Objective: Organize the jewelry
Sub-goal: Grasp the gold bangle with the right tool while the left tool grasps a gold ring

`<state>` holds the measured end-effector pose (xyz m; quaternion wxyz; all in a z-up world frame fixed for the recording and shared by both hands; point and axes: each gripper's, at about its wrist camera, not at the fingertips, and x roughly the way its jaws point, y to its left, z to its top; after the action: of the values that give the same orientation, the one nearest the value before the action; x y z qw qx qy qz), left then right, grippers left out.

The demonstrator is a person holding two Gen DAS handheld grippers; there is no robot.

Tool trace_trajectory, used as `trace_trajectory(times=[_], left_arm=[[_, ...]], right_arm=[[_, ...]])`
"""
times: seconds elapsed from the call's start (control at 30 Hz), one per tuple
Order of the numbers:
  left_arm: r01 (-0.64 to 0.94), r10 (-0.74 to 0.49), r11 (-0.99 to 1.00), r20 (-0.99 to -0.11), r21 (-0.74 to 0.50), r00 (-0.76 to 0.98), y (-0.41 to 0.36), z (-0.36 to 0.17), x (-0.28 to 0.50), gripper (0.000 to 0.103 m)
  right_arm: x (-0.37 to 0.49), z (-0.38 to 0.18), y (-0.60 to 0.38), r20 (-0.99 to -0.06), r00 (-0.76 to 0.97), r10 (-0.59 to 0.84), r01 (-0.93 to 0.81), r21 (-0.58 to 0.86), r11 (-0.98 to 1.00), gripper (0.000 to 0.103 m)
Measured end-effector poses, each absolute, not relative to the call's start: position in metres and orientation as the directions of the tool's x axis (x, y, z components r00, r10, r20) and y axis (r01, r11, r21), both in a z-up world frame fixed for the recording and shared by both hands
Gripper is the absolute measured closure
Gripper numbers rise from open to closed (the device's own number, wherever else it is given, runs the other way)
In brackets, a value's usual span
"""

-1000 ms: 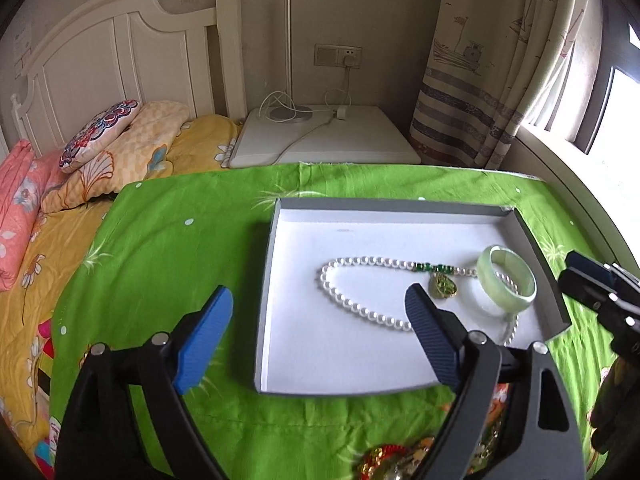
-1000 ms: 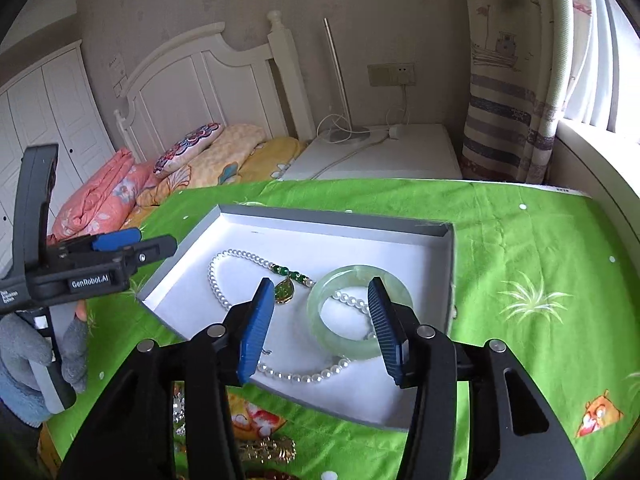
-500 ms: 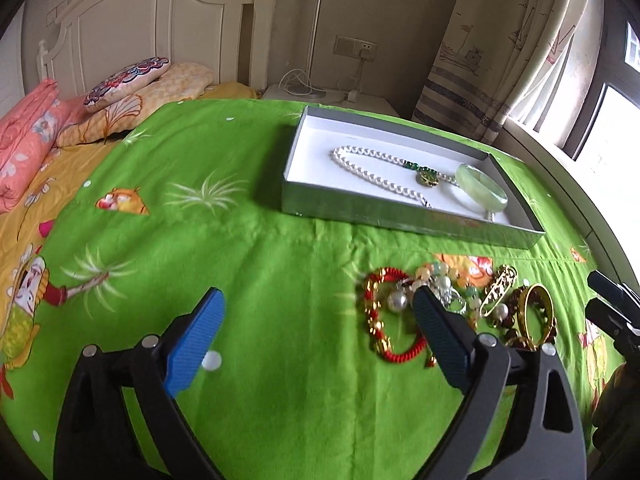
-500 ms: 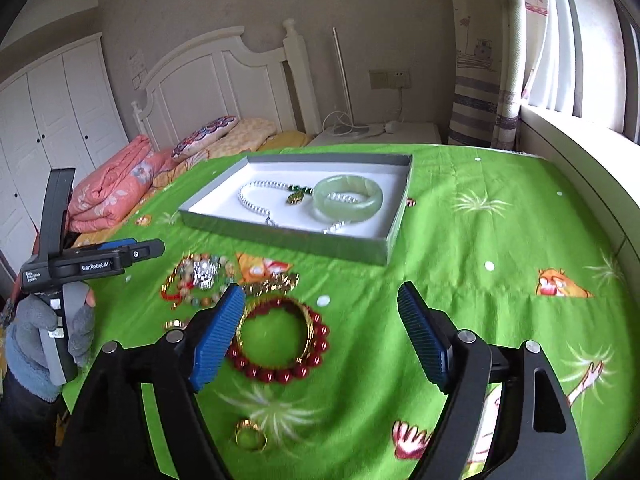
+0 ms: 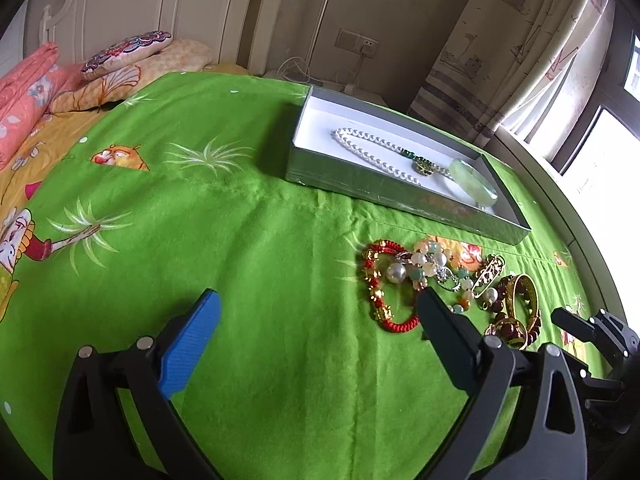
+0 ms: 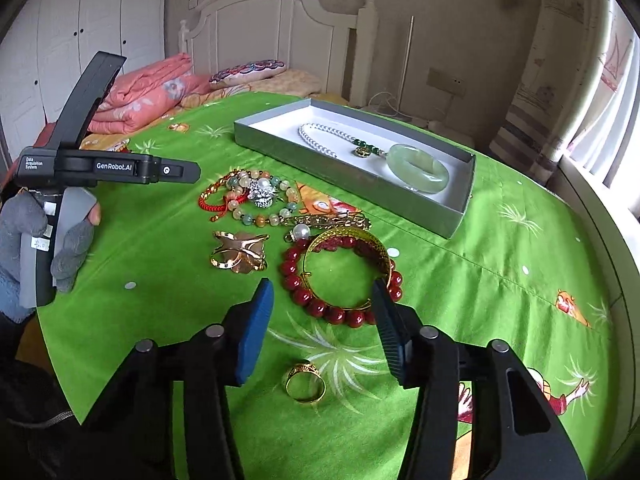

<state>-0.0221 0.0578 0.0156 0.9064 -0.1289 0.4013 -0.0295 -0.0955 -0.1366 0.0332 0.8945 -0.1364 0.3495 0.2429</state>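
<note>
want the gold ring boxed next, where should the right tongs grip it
The gold ring lies flat on the cloth. Come from above and pinch across the plain band, one pad inside the hoop and one outside; the ornate top looks bulkier and likelier to slip.

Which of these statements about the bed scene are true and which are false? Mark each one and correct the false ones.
1. The pearl necklace lies inside the grey box. True.
2. The pale green bangle lies on the green bedspread outside the box. False: it lies in the box, next to the necklace's pendant.
3. A small gold ring lies on the bedspread near the right gripper. True.
4. The right gripper is clamped on the dark red bead bracelet. False: its pads press on nothing; the bracelet lies on the bedspread.
5. The left gripper is wide open and holds nothing. True.
</note>
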Motion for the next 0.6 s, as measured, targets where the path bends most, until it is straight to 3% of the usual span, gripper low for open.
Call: trace_trajectory(times=[0.1,0.2,0.6], left_arm=[[-0.047,-0.159,0.965,-0.719,-0.257,0.677,0.058,0.016,-0.022,0.006],[-0.045,-0.164,0.963,-0.713,-0.264,0.681,0.058,0.016,-0.023,0.006],[0.09,-0.26,0.954,-0.635,-0.287,0.728,0.046,0.029,-0.042,0.006]], right_arm=[[-0.088,0.033,-0.132,-0.696,0.628,0.349,-0.526,-0.049,0.849,0.072],[-0.077,0.032,-0.128,-0.713,0.593,0.373,-0.524,0.01,0.852,0.077],[-0.051,0.024,-0.118,-0.756,0.55,0.355,-0.483,0.058,0.873,0.085]])
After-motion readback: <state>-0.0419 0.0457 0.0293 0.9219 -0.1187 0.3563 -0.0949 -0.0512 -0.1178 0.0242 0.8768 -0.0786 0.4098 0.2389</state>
